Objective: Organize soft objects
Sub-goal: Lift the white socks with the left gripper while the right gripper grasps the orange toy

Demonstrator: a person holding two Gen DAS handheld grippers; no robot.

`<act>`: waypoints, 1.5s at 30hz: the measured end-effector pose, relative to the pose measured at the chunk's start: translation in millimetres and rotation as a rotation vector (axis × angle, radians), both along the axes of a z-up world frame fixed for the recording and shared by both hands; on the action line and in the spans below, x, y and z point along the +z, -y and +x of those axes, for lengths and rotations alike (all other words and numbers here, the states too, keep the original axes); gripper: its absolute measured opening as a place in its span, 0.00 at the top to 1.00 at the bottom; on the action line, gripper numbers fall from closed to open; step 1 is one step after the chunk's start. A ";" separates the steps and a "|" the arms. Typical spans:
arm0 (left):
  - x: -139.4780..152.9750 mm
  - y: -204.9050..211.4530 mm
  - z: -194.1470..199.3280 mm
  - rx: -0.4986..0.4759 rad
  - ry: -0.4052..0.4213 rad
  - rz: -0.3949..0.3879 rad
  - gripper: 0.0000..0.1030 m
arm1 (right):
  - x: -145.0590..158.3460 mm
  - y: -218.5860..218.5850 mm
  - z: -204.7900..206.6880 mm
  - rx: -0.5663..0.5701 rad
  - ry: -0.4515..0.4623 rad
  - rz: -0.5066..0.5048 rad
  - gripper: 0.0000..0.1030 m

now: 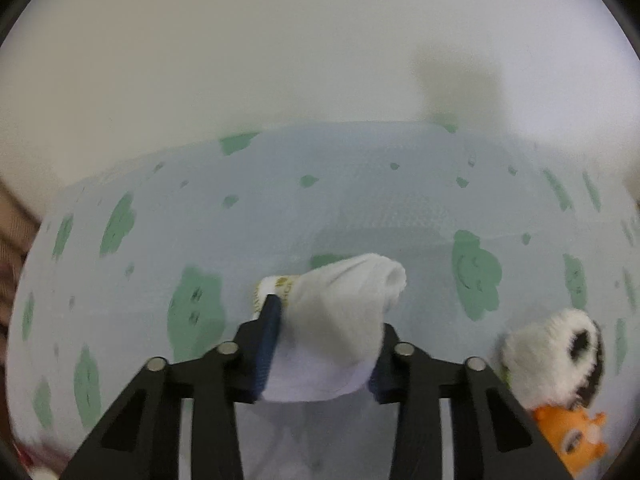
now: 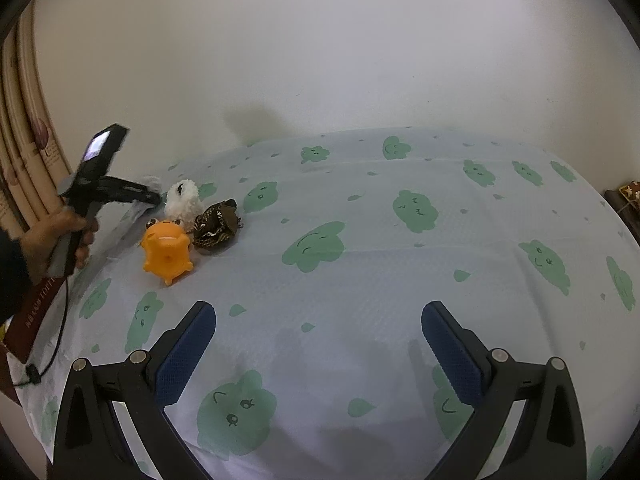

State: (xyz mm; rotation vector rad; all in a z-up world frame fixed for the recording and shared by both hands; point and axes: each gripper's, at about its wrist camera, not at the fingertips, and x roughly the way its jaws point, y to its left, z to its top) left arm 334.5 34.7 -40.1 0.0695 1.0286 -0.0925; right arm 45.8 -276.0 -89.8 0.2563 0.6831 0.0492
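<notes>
My left gripper is shut on a white sock, which bulges between its blue pads just above the bed sheet. The right pad is mostly hidden by the sock. To its right sit a fluffy white-and-black plush and an orange frog toy. In the right wrist view a hand holds that left gripper at the far left, beside the white plush, the orange frog and a brown patterned cloth bundle. My right gripper hangs open over bare sheet, nothing between its fingers.
The pale sheet with green cloud faces covers the whole bed up to a white wall. Striped curtains hang at the left. A dark red book and a black cable lie at the left edge. A dark object stands at the far right.
</notes>
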 end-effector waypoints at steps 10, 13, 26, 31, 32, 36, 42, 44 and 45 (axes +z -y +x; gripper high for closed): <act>41.9 -3.6 -139.8 0.050 0.055 -0.252 0.70 | -0.1 -1.6 0.5 0.000 -0.006 -0.009 0.00; 47.0 2.6 -181.3 0.052 0.052 -0.329 0.70 | -0.8 -2.7 1.9 0.001 -0.015 -0.013 0.00; 44.0 -14.9 -302.7 0.128 0.060 -0.422 0.70 | 29.2 -70.4 13.2 0.379 0.028 -0.068 0.01; 48.6 -24.4 -315.9 0.127 0.067 -0.430 0.70 | 46.2 -106.1 59.5 0.459 0.008 -0.121 0.13; 49.6 -24.8 -317.6 0.122 0.070 -0.429 0.70 | 46.9 -112.2 68.7 0.466 -0.005 -0.144 0.17; 54.0 -25.6 -326.4 0.106 0.098 -0.400 0.69 | 41.8 -132.1 94.1 0.495 -0.070 -0.207 0.17; 55.0 -21.1 -334.5 0.064 0.106 -0.371 0.69 | 24.3 -159.4 113.2 0.521 -0.133 -0.324 0.31; 56.3 -20.2 -335.6 0.057 0.111 -0.371 0.69 | 16.7 -164.3 120.5 0.515 -0.170 -0.358 0.43; 56.8 -20.2 -335.8 0.052 0.110 -0.377 0.69 | 13.6 -164.6 123.8 0.518 -0.185 -0.355 0.46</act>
